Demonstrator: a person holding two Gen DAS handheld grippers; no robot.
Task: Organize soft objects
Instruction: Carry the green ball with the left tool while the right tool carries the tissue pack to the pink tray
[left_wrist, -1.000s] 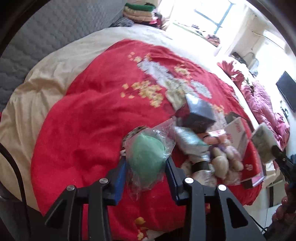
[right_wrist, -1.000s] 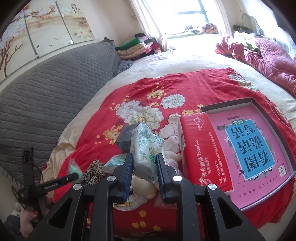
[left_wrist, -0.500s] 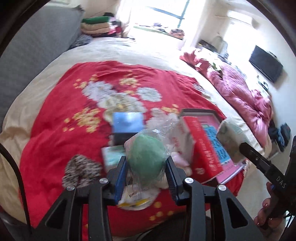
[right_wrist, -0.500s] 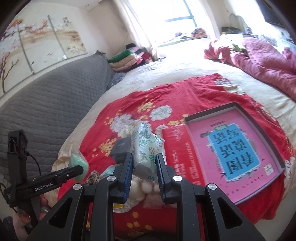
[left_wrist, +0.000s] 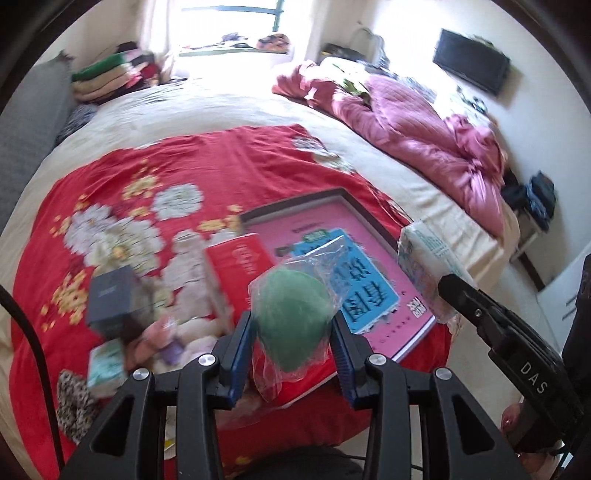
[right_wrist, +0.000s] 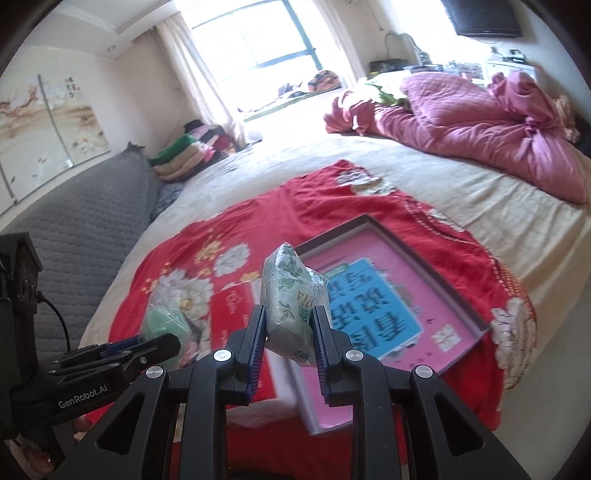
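Observation:
My left gripper (left_wrist: 293, 325) is shut on a green sponge in a clear plastic bag (left_wrist: 291, 314) and holds it in the air over the near edge of the red blanket. My right gripper (right_wrist: 290, 321) is shut on a floral tissue pack (right_wrist: 291, 291) and holds it above the pink box lid (right_wrist: 384, 295). The tissue pack also shows in the left wrist view (left_wrist: 428, 269), and the bagged sponge in the right wrist view (right_wrist: 166, 317). The lid lies open side up on the blanket (left_wrist: 229, 162).
A red box (left_wrist: 240, 269) stands next to the lid. A dark box (left_wrist: 110, 295), a small tissue pack (left_wrist: 105, 363), plush toys (left_wrist: 173, 332) and a leopard-print scrunchie (left_wrist: 74, 402) lie to the left. A crumpled pink quilt (right_wrist: 480, 122) lies at the far right.
Both grippers have swung right with their loads and now hang near the pink lid. The pile of soft things has slid to the left of the left wrist view.

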